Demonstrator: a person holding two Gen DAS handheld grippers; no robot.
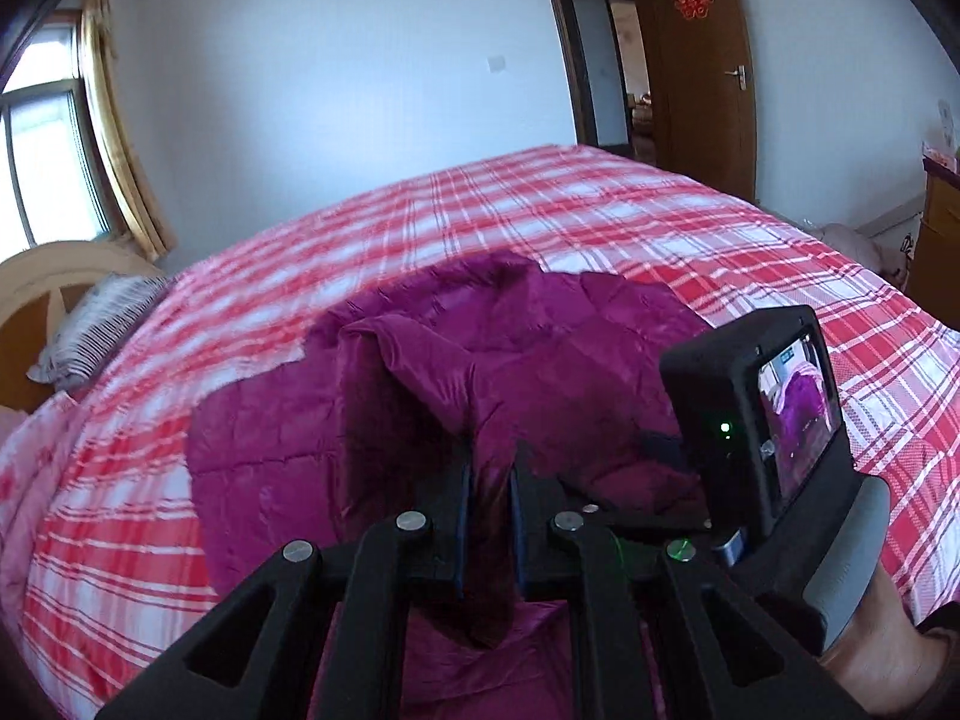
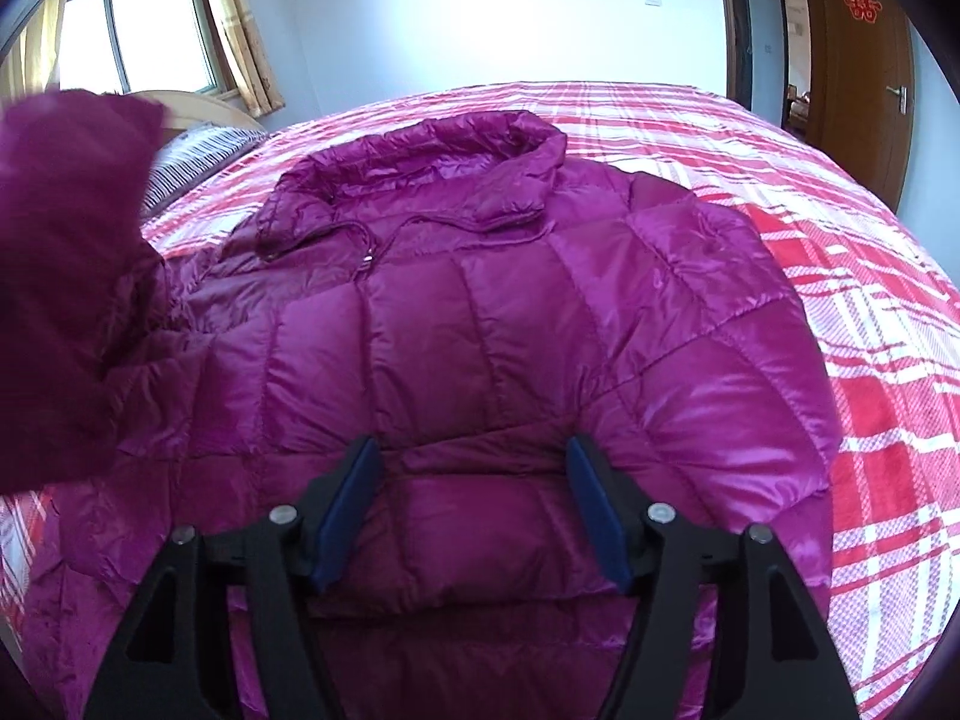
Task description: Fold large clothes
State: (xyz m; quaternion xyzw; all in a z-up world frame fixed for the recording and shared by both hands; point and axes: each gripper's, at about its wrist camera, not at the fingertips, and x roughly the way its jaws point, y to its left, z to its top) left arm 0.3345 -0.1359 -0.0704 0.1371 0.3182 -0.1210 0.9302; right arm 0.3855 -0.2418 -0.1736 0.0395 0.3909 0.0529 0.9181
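Plaid bedspread [image 2: 870,360] — glossy quilted puffy jacket [image 2: 480,330]; left gripper [image 1: 489,474] pinching sleeve.

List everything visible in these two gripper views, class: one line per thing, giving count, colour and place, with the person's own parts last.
Jacket: one, magenta, quilted, spread on the bed.
Bed cover: one, red-and-white plaid, under the jacket.
Pillow: one, striped, at the headboard.
Window: one, yellow curtains, behind the bed.
Door: one, brown, open, red decoration.
Left gripper: one, black, jaws shut on a jacket fold.
Right gripper: one, black, jaws open above the jacket.
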